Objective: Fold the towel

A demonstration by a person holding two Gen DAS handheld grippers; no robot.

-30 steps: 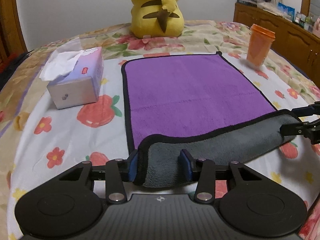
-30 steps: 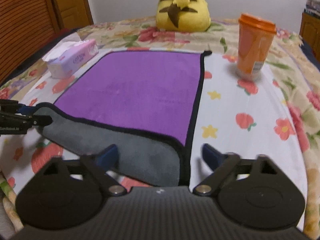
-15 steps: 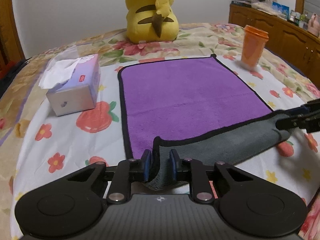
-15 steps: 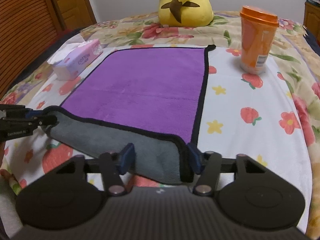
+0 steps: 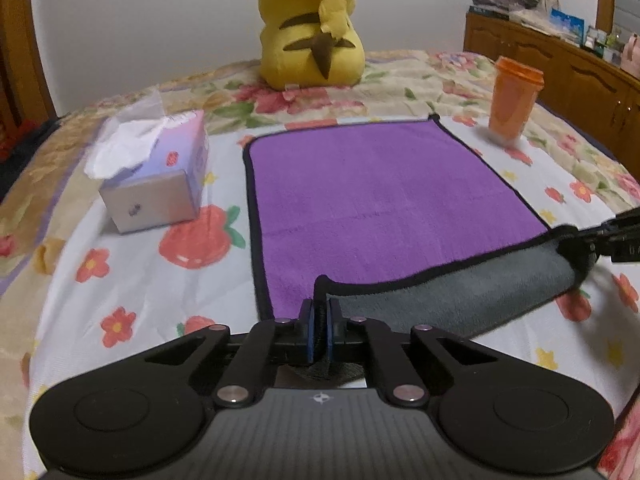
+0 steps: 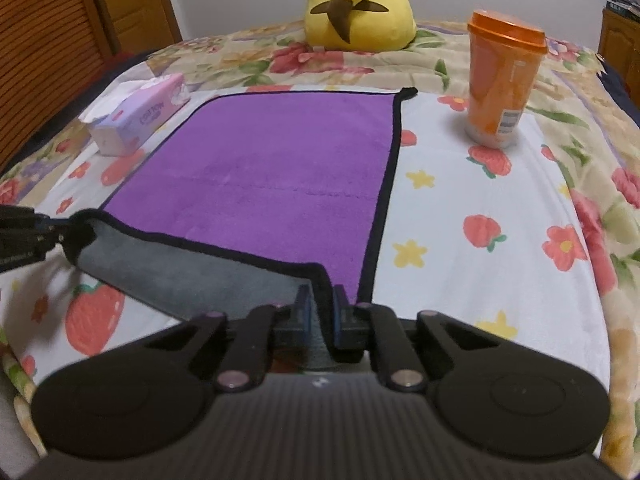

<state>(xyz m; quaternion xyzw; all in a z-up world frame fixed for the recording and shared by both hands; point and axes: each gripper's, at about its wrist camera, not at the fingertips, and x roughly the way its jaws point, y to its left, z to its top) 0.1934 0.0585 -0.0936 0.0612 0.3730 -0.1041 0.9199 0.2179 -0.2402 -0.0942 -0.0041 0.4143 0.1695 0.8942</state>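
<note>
A purple towel [image 5: 384, 192] with black trim and a grey underside lies flat on the flowered bedspread; it also shows in the right wrist view [image 6: 272, 184]. Its near edge is lifted and curled, grey side up. My left gripper [image 5: 319, 320] is shut on the near left corner. My right gripper [image 6: 320, 308] is shut on the near right corner. Each gripper shows at the edge of the other's view, the right one [image 5: 608, 236] and the left one [image 6: 28, 236].
A tissue box [image 5: 160, 176] stands left of the towel. An orange lidded cup [image 5: 512, 104] stands at its far right. A yellow plush toy [image 5: 312, 28] sits beyond the towel. A wooden dresser [image 5: 560, 68] runs along the right.
Both grippers have closed on the near corners of the towel, and the near edge has risen slightly off the bed.
</note>
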